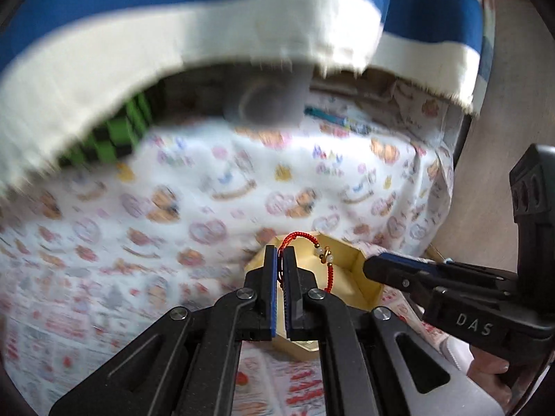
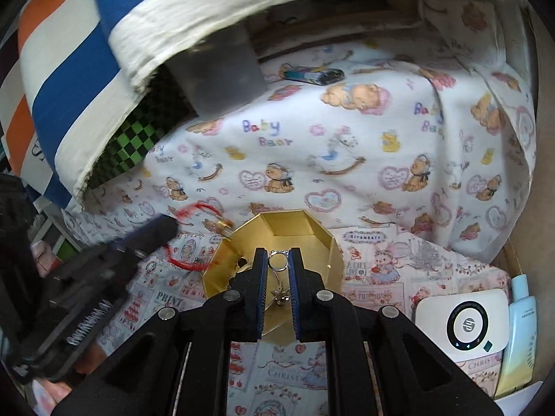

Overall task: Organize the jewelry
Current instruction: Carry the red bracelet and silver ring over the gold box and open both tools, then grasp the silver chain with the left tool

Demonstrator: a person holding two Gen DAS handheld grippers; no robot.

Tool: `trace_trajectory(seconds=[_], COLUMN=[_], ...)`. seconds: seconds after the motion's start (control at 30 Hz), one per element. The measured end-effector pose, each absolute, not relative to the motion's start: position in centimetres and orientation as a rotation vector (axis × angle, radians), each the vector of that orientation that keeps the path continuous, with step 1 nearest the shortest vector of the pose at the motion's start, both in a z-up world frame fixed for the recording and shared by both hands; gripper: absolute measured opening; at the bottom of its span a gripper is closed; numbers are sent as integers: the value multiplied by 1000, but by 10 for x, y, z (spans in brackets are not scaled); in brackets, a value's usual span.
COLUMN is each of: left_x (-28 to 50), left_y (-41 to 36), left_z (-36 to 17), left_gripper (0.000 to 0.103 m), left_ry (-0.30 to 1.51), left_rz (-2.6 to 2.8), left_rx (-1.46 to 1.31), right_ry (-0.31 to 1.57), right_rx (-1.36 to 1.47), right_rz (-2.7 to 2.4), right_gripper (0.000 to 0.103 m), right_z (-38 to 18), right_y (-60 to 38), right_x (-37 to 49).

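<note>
A gold octagonal box [image 2: 314,234] sits open on the printed cloth; it also shows in the left wrist view [image 1: 367,284]. My left gripper [image 1: 281,253] is shut on a red cord bracelet [image 1: 295,237] with white and gold beads, held over the box's edge. In the right wrist view the left gripper [image 2: 166,230] sits left of the box with the red bracelet [image 2: 180,260] hanging from it. My right gripper [image 2: 278,260] is shut on a silver ring [image 2: 278,261] above the box. Another small silver piece [image 2: 281,294] lies in the box below it.
A blue, white and orange striped cushion [image 2: 69,69] overhangs the back left, with a green checkered item [image 2: 128,145] and a grey box [image 2: 222,72] beneath. A white HP device [image 2: 464,326] and a pale bottle [image 2: 520,332] lie at right. A baby-bear blanket [image 2: 347,145] covers the back.
</note>
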State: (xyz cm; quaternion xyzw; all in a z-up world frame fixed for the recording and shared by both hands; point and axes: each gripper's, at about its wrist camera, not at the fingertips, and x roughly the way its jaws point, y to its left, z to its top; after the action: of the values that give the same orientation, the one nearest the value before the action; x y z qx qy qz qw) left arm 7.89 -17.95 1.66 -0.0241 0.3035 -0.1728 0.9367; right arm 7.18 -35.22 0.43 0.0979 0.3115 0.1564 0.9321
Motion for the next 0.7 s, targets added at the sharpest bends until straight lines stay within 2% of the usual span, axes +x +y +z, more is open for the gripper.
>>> trace_trajectory(seconds=[0.17, 0.2, 0.23, 0.27, 0.33, 0.4, 0.5, 0.57, 0.63, 0.7], left_x=[85, 83, 81, 78, 74, 70, 61, 55, 55, 56], left_y=[-176, -175, -175, -173, -170, -168, -160, -149, -139, -131], left_z=[-4, -4, -4, -3, 1, 5, 14, 23, 33, 37], left_gripper=[2, 6, 15, 29, 40, 43, 54, 70, 77, 81], left_ry=[656, 642, 632, 615, 580, 565, 523, 489, 460, 443], left_rz=[-364, -364, -366, -368, -353, -343, -302, -277, -251, -226], left_rx=[-39, -36, -33, -34, -39, -39, -31, -41, -58, -63], right_ry=[618, 623, 622, 613, 599, 592, 579, 565, 540, 523], right_rx=[184, 199, 201, 199, 193, 201, 198, 186, 168, 158], right_rz=[301, 308, 307, 306, 290, 282, 260, 239, 214, 203], right_gripper=[13, 14, 16, 18, 28, 31, 33, 38, 53, 54], right_z=[-1, -2, -2, -1, 0, 0, 1, 2, 4, 7], right_y=[-353, -354, -354, -353, -353, -355, -355, -355, -353, -352], right_x=[75, 76, 76, 75, 73, 72, 70, 67, 63, 59])
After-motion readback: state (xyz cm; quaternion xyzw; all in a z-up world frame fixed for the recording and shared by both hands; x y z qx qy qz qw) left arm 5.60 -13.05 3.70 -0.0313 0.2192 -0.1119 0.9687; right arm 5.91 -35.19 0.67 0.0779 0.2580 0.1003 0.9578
